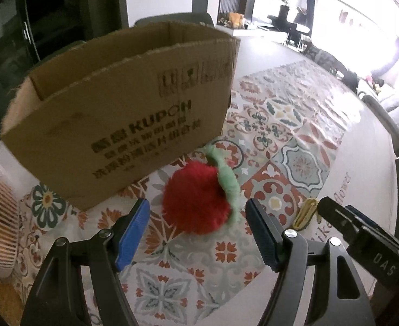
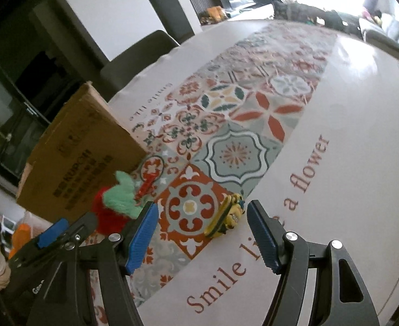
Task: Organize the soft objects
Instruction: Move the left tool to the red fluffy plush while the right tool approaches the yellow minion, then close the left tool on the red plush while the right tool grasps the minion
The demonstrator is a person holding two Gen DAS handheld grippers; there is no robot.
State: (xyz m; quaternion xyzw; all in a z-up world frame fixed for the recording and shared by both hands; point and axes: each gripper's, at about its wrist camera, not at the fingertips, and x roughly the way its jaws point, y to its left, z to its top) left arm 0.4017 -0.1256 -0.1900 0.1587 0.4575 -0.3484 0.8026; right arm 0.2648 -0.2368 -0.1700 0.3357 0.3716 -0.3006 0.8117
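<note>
Bright living room behind, dark cabinets to the left; in front, a tabletop (image 2: pixel 348 108) under a patterned tile-print cloth (image 1: pixel 289 141) lettered "Smile like a flower".

Seen from the left wrist only: the open top of the cardboard box (image 1: pixel 123 108), its bottom out of sight, and at the far left edge a white slatted basket (image 1: pixel 1 231) with something orange inside. Just past the left claw (image 1: pixel 196 233), jaws apart and empty, a red plush strawberry (image 1: pixel 196 198) with green leaves, lying on the cloth close to the box's near corner.

Seen from the right wrist only: a small yellow minion figure (image 2: pixel 228 216) resting on the cloth ahead of the right claw (image 2: pixel 202 235), likewise spread wide and gripping nothing. Beside the strawberry's leaves, a red clip (image 2: pixel 146 184) on a thin dark cord loop. Left claw's blue pads visible low left, in front of the strawberry.
</note>
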